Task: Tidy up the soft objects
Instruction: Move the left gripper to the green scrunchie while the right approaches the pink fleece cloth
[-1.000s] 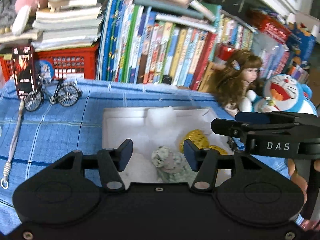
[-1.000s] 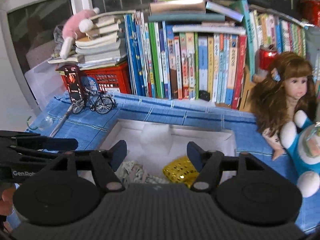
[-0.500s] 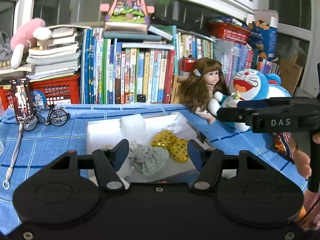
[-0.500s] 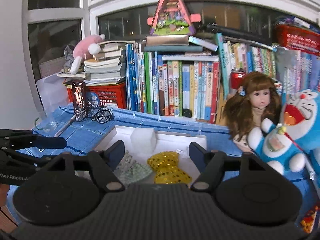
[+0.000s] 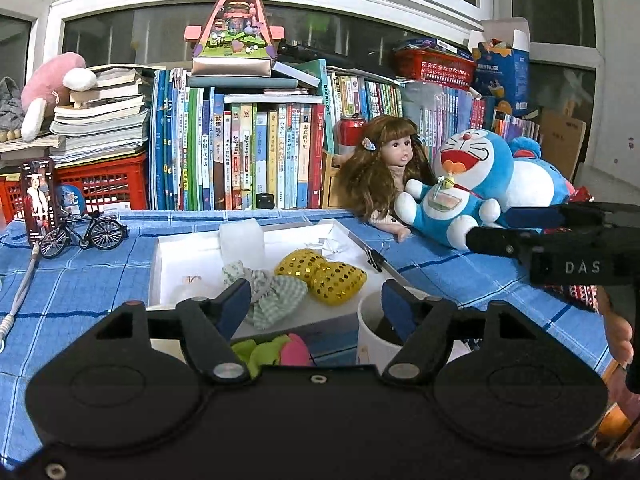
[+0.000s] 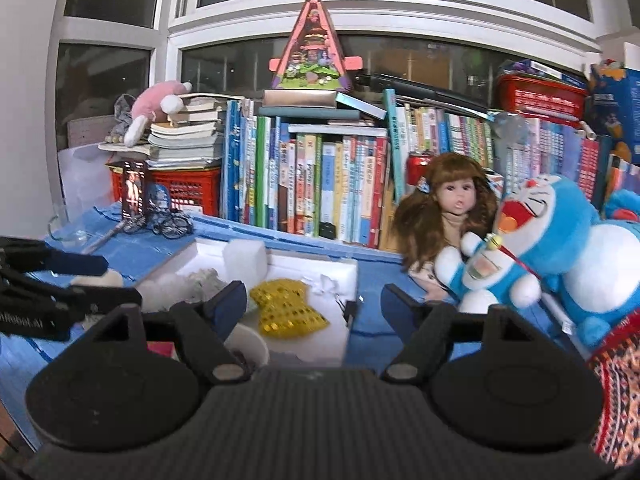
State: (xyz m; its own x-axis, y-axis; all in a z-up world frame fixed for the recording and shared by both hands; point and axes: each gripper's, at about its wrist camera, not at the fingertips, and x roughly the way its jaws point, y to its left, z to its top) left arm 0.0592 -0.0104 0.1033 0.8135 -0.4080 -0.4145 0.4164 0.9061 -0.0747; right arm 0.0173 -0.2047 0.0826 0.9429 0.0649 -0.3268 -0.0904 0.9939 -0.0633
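A white tray (image 5: 160, 272) on the blue checked cloth holds a white foam block (image 5: 242, 240), a green-checked fabric piece (image 5: 276, 298) and a gold sequin bow (image 5: 324, 274). In front of the tray lie a green and pink soft thing (image 5: 268, 350) and a white mug (image 5: 370, 336). My left gripper (image 5: 316, 306) hovers at the tray's near edge, its jaws opening with nothing between them. My right gripper (image 6: 312, 306) hangs before the tray's right corner (image 6: 352, 276), jaws also opening and empty. The gold bow (image 6: 286, 308) lies just beyond its left finger.
A long-haired doll (image 5: 384, 168) and a blue Doraemon plush (image 5: 468, 184) lean at the right, before a wall of books (image 5: 256, 152). A toy bicycle (image 5: 84, 234), a red crate (image 5: 100, 180) and a pink plush (image 5: 52, 84) are at the left. A patterned cloth (image 6: 616, 380) lies near right.
Both grippers have drawn back from over the tray and tilted up, and their jaws have spread wider. The mug and the green and pink thing have come into view.
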